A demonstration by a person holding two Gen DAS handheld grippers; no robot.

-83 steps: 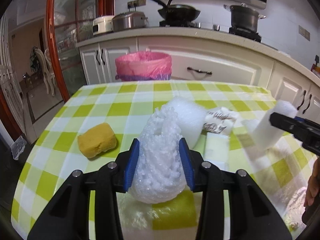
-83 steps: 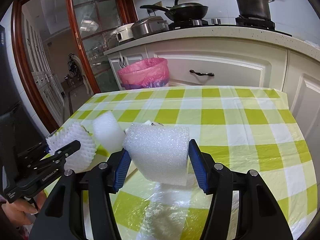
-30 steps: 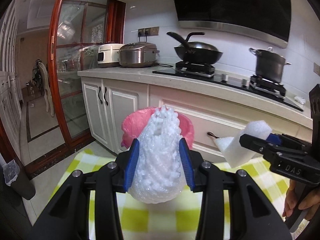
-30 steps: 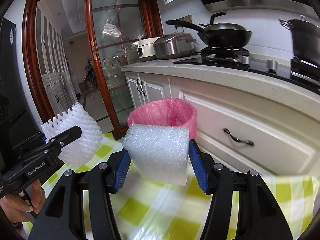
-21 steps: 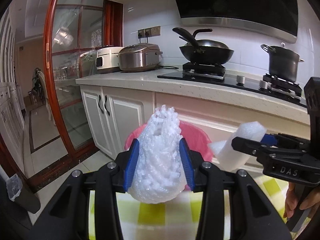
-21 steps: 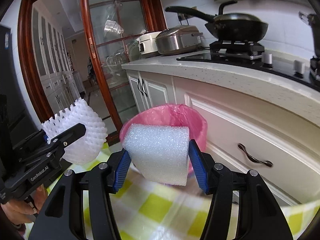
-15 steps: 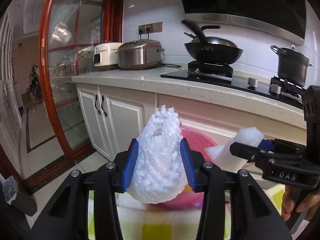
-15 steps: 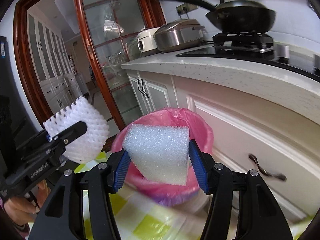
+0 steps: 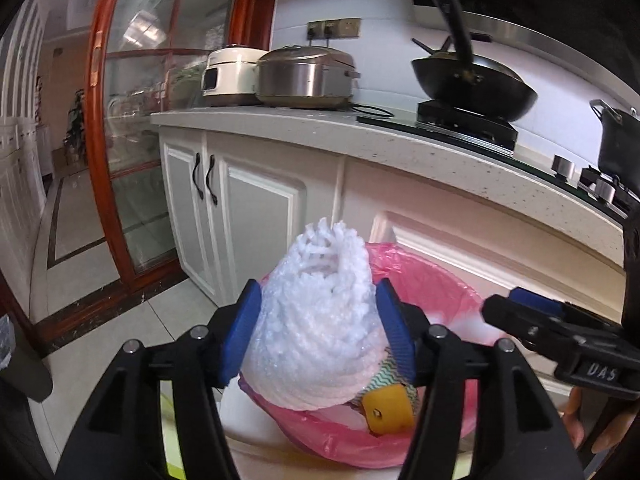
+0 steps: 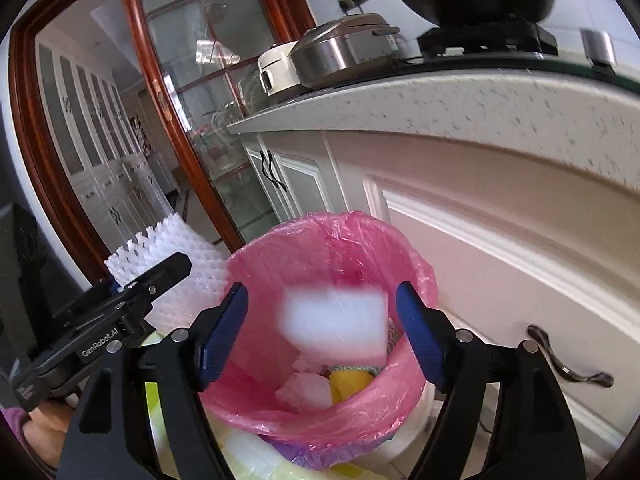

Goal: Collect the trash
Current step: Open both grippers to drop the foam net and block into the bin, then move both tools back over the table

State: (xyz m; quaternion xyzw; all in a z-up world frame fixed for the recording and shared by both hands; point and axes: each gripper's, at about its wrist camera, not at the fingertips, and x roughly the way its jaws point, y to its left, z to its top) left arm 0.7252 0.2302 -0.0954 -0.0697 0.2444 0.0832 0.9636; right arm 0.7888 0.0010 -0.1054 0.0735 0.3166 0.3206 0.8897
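Two grippers hang over one pink-lined trash bin [image 10: 332, 264] that stands on the floor against white kitchen cabinets. At the far left of the room a red wooden door frame [image 9: 100, 128] with glass panes opens onto a tiled hallway. Next comes a pale speckled countertop [image 9: 360, 140] bearing a white rice cooker [image 9: 228, 76], a steel pressure cooker [image 9: 306, 76], then a black wok [image 9: 472, 84] on a stove, and a dark pot [image 9: 618, 136] at the right edge. Below the counter are cabinet doors with black handles [image 9: 204, 178] and a drawer front.

The left gripper [image 9: 320, 332] has its jaws opening; the white foam fruit net [image 9: 320, 320] sits between its blue pads, which touch its sides, above the near rim of the bin. In the right wrist view the same net juts out beyond that gripper at the left.

The right gripper [image 10: 322, 332] has its jaws opening too and wide apart; the white foam block [image 10: 334, 328] is blurred in the gap, clear of both pads, over the bin's mouth. Inside the bin lie a yellow sponge [image 10: 352, 384], crumpled white scraps [image 10: 304, 392] and a piece of patterned wrapper. A strip of green-checked tablecloth [image 10: 154, 408] shows at the lower left.
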